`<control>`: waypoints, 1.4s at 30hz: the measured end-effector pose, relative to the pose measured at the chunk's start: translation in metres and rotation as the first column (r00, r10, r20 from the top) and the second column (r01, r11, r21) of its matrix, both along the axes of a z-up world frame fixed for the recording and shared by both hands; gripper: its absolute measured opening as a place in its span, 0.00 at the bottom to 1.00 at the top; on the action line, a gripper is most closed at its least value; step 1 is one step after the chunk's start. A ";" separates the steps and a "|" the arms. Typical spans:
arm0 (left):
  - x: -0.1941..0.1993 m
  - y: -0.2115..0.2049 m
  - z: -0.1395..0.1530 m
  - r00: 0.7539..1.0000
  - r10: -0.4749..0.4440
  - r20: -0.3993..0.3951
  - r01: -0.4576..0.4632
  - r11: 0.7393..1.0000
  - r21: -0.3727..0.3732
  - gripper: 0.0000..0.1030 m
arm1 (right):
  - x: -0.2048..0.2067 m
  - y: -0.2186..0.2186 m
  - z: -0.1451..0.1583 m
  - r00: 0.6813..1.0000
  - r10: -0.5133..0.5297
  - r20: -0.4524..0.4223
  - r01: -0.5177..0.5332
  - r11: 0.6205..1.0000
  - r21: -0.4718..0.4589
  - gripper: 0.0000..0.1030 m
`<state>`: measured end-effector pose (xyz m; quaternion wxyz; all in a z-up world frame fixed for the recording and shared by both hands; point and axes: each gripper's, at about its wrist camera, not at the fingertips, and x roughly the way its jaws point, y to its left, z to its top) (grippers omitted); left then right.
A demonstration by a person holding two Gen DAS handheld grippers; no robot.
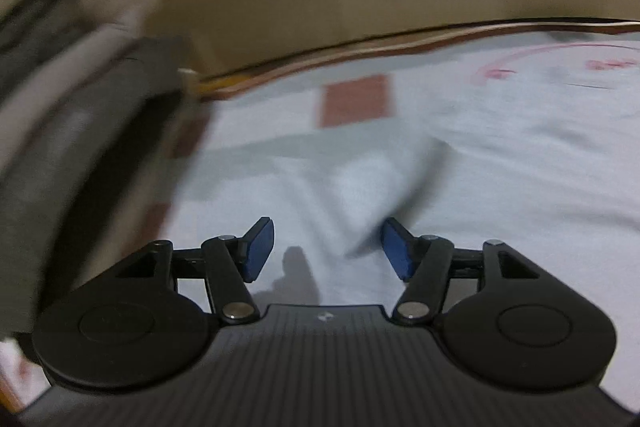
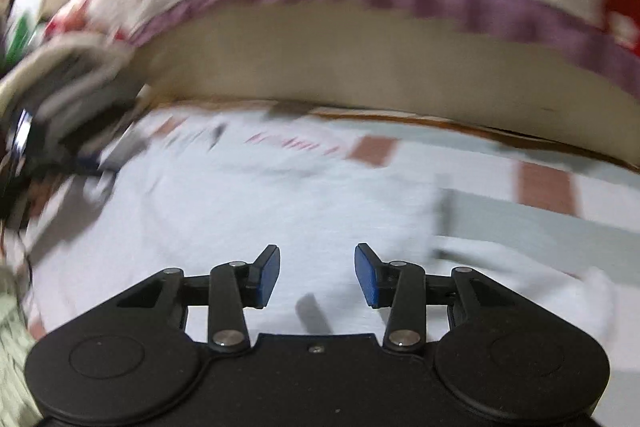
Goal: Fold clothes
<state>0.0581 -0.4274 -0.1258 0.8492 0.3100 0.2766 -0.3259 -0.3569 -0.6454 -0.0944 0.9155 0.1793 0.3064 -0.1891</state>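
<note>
I hold both tongs, left tongs (image 1: pixel 327 247) and right tongs (image 2: pixel 317 275), spread and empty over the pale shirt (image 2: pixel 248 211) lying on the bed. I judge grabbing an edge comes next.

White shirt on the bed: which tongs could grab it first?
Probably left. The left tongs are open right at a raised fold in the white shirt; the right tongs hover over flat cloth.

bed (image 1: pixel 500 195) | sheet pale, brown squares | white garment (image 2: pixel 248 211) on it
</note>
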 end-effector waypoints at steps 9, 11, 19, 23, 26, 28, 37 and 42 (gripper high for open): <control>-0.042 0.092 0.032 0.984 -0.162 -0.080 0.166 0.985 0.045 0.57 | 0.011 0.068 -0.004 0.950 0.311 -0.031 -0.308 0.948 0.079 0.45; -0.054 0.114 0.030 0.978 -0.189 -0.083 0.196 0.976 0.091 0.56 | 0.005 0.086 -0.008 0.924 0.379 -0.054 -0.371 0.922 0.115 0.45; -0.111 0.173 0.017 0.815 -0.567 -0.119 0.579 0.799 0.164 0.57 | -0.026 0.131 -0.015 0.877 0.472 -0.086 -0.465 0.881 0.087 0.47; -0.125 0.181 0.001 0.757 -0.644 -0.115 0.650 0.722 0.235 0.57 | -0.028 0.146 -0.014 0.878 0.439 -0.192 -0.448 0.894 -0.006 0.47; -0.130 0.184 -0.005 0.733 -0.677 -0.066 0.672 0.705 0.226 0.59 | -0.031 0.154 -0.010 0.877 0.396 -0.273 -0.433 0.896 -0.092 0.47; -0.128 0.181 -0.005 0.725 -0.686 -0.050 0.678 0.701 0.221 0.60 | -0.035 0.158 -0.008 0.876 0.367 -0.312 -0.422 0.897 -0.132 0.47; -0.116 0.172 -0.006 0.715 -0.695 -0.074 0.698 0.704 0.133 0.17 | -0.080 0.167 -0.008 0.939 0.196 -0.282 -0.255 0.948 -0.190 0.47; -0.120 0.162 -0.002 0.763 -0.646 -0.036 0.646 0.759 0.084 0.03 | -0.072 0.174 -0.017 0.919 0.209 -0.335 -0.300 0.920 -0.251 0.56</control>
